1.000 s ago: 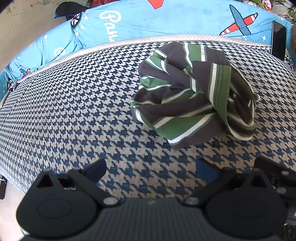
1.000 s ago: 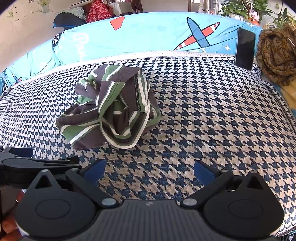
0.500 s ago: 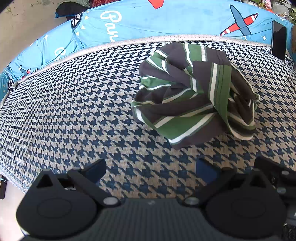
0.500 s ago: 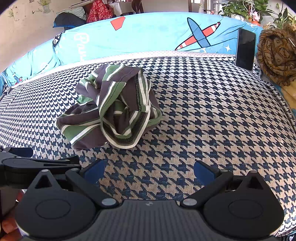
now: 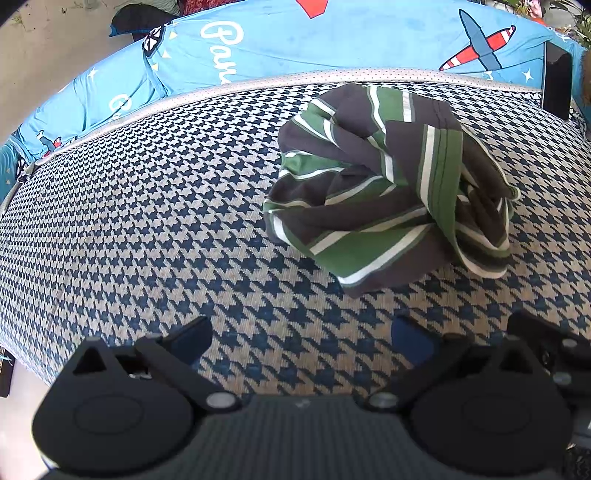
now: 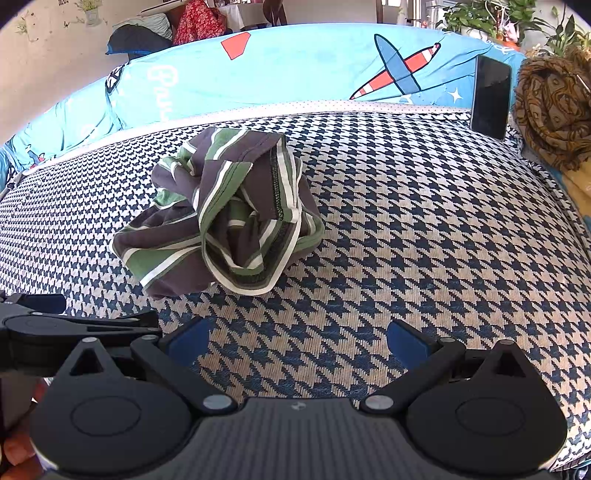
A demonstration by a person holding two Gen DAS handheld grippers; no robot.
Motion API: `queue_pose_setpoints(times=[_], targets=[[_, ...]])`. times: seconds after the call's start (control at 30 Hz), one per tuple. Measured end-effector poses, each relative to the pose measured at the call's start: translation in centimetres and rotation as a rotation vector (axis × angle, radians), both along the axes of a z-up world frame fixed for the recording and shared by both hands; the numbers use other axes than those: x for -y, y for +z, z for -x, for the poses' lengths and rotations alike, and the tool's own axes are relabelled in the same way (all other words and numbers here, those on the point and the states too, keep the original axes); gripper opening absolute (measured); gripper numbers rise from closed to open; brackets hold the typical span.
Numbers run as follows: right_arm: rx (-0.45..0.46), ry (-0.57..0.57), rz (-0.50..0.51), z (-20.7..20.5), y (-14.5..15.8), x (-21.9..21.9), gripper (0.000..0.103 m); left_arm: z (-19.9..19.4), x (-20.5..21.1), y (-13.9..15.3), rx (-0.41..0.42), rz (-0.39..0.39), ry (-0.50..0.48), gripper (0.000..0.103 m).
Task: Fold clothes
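A crumpled striped garment [image 5: 391, 199], dark grey with green and white bands, lies bunched on a blue-and-cream houndstooth cover [image 5: 147, 221]. It sits ahead of the left gripper [image 5: 301, 341] and toward its right finger, well clear of both blue-padded fingertips [image 5: 192, 338]. That gripper's jaws stand wide apart, with nothing between them but the patterned cloth below.

From the right wrist camera, the same garment [image 6: 221, 218] lies ahead of the right gripper [image 6: 297, 341] and off toward its left finger, again untouched. This gripper is also spread wide and empty, its blue fingertips [image 6: 406, 341] hovering over bare houndstooth [image 6: 424, 240]. The left gripper's black linkage [image 6: 74, 325] juts into the lower left of this view, just beside the right gripper's left finger. The garment's black-stitched hem edge faces up in a loose loop.

Beyond the cover runs a bright blue printed sheet [image 6: 303, 70] with a cartoon aeroplane [image 6: 399, 70] in red, white and blue, a red shape and white stars. White script on it begins "Pa" in the left wrist view [image 5: 221, 35]; the rest is folded out of sight. A dark phone [image 6: 490, 96] stands propped at the far right edge of the cover, next to a brown patterned scarf [image 6: 554, 110]. No brand mark on the garment can be read.
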State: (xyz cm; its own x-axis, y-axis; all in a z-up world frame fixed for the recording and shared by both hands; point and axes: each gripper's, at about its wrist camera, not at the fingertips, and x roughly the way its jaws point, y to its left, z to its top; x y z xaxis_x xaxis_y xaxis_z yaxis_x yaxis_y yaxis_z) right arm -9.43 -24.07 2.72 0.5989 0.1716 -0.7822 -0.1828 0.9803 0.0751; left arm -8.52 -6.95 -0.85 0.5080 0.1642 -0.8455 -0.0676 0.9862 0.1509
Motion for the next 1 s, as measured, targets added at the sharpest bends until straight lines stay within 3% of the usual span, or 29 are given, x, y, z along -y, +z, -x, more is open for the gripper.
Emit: queue_pose_setpoints(times=[0.53, 1.0], targets=[[0.008, 0.003, -0.011, -0.1, 0.0, -0.3, 0.103, -0.7, -1.9, -0.2, 0.018, 0.005, 0.017, 0.103], [0.063, 0.004, -0.058, -1.2, 1.1, -0.7, 0.103, -1.0, -3.6, 1.7, 0.047, 0.026, 0.057, 0.103]])
